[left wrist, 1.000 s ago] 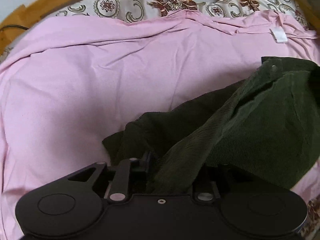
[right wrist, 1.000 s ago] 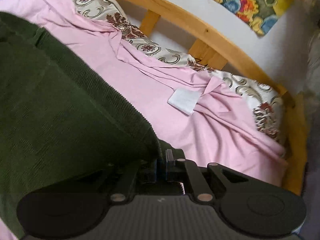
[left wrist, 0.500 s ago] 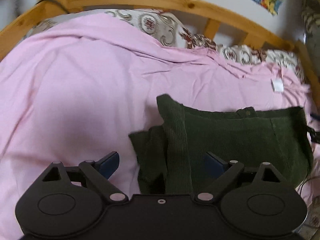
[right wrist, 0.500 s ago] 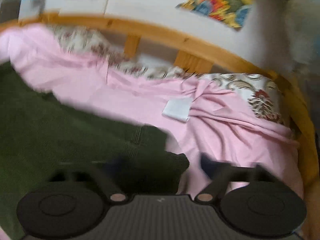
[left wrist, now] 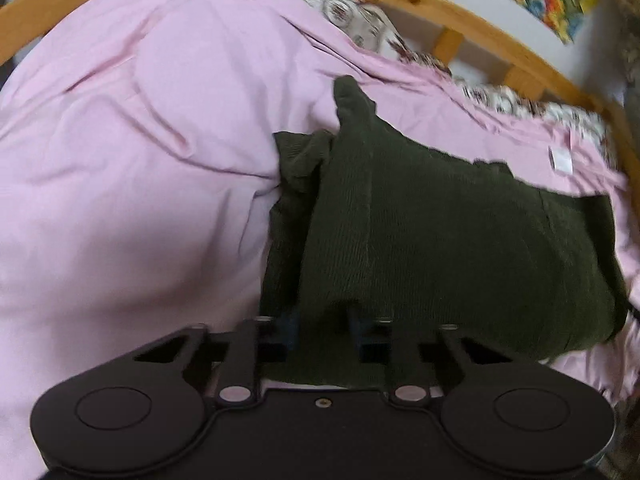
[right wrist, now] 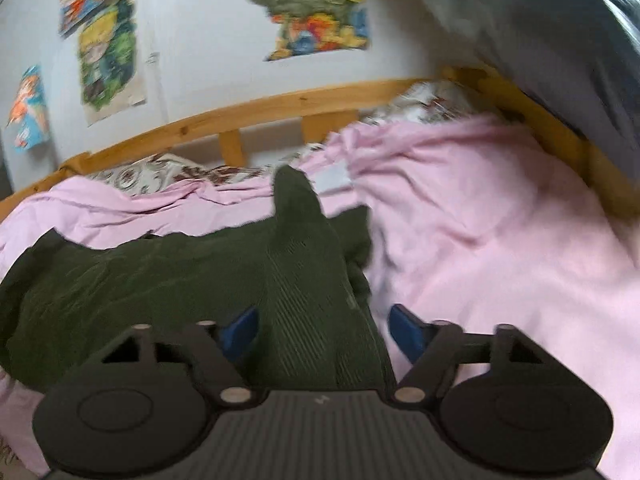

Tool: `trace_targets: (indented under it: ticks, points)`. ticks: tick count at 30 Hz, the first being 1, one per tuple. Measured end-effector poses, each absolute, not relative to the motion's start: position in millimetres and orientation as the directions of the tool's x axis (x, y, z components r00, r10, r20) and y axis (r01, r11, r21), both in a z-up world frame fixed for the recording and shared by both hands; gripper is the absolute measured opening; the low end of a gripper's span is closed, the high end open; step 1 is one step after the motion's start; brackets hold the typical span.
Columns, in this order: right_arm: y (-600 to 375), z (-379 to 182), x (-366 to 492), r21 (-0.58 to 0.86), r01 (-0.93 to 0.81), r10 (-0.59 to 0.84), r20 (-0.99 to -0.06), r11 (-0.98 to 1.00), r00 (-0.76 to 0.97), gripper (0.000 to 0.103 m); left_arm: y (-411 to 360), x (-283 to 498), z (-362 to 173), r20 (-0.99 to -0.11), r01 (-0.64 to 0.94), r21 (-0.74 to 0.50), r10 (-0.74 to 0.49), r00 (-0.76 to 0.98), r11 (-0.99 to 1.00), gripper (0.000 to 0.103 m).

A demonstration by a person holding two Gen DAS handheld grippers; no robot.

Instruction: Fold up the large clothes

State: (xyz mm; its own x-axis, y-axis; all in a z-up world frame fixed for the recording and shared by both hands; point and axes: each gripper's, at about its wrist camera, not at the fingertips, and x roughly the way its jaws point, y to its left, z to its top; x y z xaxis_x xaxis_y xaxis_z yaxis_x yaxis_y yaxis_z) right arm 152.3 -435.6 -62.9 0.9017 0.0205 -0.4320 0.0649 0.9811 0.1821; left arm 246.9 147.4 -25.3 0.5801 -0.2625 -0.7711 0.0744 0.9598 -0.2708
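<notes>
**Folding the green garment: partway done, both ends being retaken**

Lying on the pink sheet (left wrist: 132, 184) of a wooden-framed bed (left wrist: 472, 12), the garment (left wrist: 460, 240) is a dark green, ribbed, corduroy-like piece, already doubled into a broad, roughly rectangular slab. By my reading at least one fold is made; the shape is still loose, so further folding and squaring up remain. Its left edge bunches into several uneven layers, and one corner sticks up in a point toward the headboard side. In the right view the same cloth (right wrist: 168, 280) spreads flat to the left, with a raised ridge running away from the camera to a peak.

At the near edge, the left gripper (left wrist: 320, 328) has just been closing, and its jaws are now clenched on a thick tuck of the green fabric, which fills the space between them. The right gripper (right wrist: 320, 332) has also just been narrowing, but its blue pads (right wrist: 408, 332) stand clear of the cloth on both sides; the ridge of fabric lies between them, not yet pinched.

Beyond the sheet, a patterned cover (right wrist: 160, 172) shows along the rail, and colourful posters (right wrist: 104, 56) hang on the wall. Both views are somewhat blurred.
</notes>
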Motion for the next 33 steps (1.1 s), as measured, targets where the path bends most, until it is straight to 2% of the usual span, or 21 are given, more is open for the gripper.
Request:
trace_targets:
  ticks: [1, 2, 3, 4, 5, 6, 8, 11, 16, 18, 20, 21, 22, 24, 25, 27, 28, 31, 32, 33]
  points:
    - [-441, -65, 150, 0.231, 0.070, 0.039, -0.437, 0.970, 0.898, 0.054, 148, 245, -26, -0.770, 0.057, -0.276, -0.256, 0.584, 0.959, 0.002]
    - [-445, -66, 150, 0.260, 0.070, 0.055, -0.442, 0.963, 0.895, 0.044, 150, 241, -26, -0.769, 0.037, -0.275, -0.243, 0.592, 0.961, 0.001]
    - [-448, -65, 151, 0.271, 0.064, 0.066, -0.446, 0.961, 0.893, 0.025, 151, 237, -27, -0.766, 0.021, -0.278, -0.235, 0.599, 0.960, 0.001]
    - [-449, -65, 153, 0.266, 0.052, 0.076, -0.447, 0.963, 0.891, 0.013, 153, 233, -27, -0.766, 0.000, -0.283, -0.226, 0.602, 0.959, 0.001]
    - [-447, -65, 153, 0.266, 0.045, 0.081, -0.444, 0.963, 0.892, 0.006, 154, 232, -27, -0.770, -0.021, -0.288, -0.218, 0.600, 0.957, 0.000]
    - [-448, -62, 151, 0.280, 0.044, 0.086, -0.433, 0.959, 0.897, 0.003, 156, 228, -27, -0.771, -0.043, -0.298, -0.214, 0.600, 0.954, 0.000]
    - [-453, -51, 140, 0.357, 0.038, 0.109, -0.383, 0.933, 0.917, 0.002, 162, 220, -20, -0.761, -0.074, -0.342, -0.230, 0.607, 0.937, 0.000]
    - [-460, -37, 131, 0.374, 0.043, 0.110, -0.378, 0.927, 0.919, 0.002, 167, 214, -22, -0.790, -0.092, -0.335, -0.226, 0.570, 0.938, 0.000]
    - [-466, -67, 144, 0.398, 0.101, 0.111, -0.476, 0.912, 0.873, 0.003, 161, 226, -37, -0.817, -0.062, -0.278, -0.202, 0.540, 0.959, 0.000]
    - [-460, -63, 144, 0.335, 0.085, 0.087, -0.466, 0.938, 0.880, 0.013, 156, 225, -37, -0.812, -0.020, -0.244, -0.193, 0.550, 0.970, 0.005]
    - [-445, -57, 144, 0.192, 0.047, 0.045, -0.449, 0.980, 0.893, 0.024, 152, 223, -34, -0.811, -0.018, -0.207, -0.161, 0.563, 0.978, 0.017]
    - [-437, -55, 144, 0.123, 0.021, 0.035, -0.434, 0.992, 0.900, 0.035, 152, 223, -32, -0.803, -0.017, -0.202, -0.155, 0.575, 0.979, 0.023]
    - [-430, -52, 146, 0.069, -0.014, 0.042, -0.417, 0.998, 0.908, 0.041, 152, 223, -30, -0.797, -0.015, -0.204, -0.156, 0.584, 0.979, 0.026]
    - [-418, -47, 153, 0.016, -0.060, 0.062, -0.392, 0.998, 0.918, 0.059, 150, 224, -23, -0.772, -0.003, -0.205, -0.160, 0.615, 0.979, 0.040]
    - [-414, -45, 159, -0.004, -0.079, 0.071, -0.387, 0.997, 0.919, 0.061, 148, 226, -19, -0.755, 0.009, -0.197, -0.158, 0.637, 0.980, 0.045]
    - [-407, -39, 175, -0.055, -0.112, 0.083, -0.381, 0.992, 0.921, 0.063, 140, 232, -11, -0.715, 0.030, -0.152, -0.131, 0.686, 0.988, 0.062]
    - [-404, -36, 184, -0.081, -0.113, 0.074, -0.375, 0.990, 0.924, 0.063, 134, 236, -8, -0.695, 0.038, -0.122, -0.113, 0.710, 0.992, 0.064]
    - [-406, -30, 216, -0.079, -0.096, 0.059, -0.380, 0.992, 0.923, 0.061, 119, 254, -6, -0.655, 0.049, -0.061, -0.077, 0.751, 0.997, 0.061]
    - [-408, -28, 226, -0.053, -0.089, 0.062, -0.388, 0.995, 0.919, 0.058, 117, 262, -8, -0.660, 0.040, -0.050, -0.064, 0.749, 0.998, 0.043]
    - [-413, -29, 235, -0.025, -0.087, 0.070, -0.397, 0.996, 0.915, 0.053, 115, 270, -9, -0.673, 0.027, -0.046, -0.051, 0.738, 0.999, 0.015]
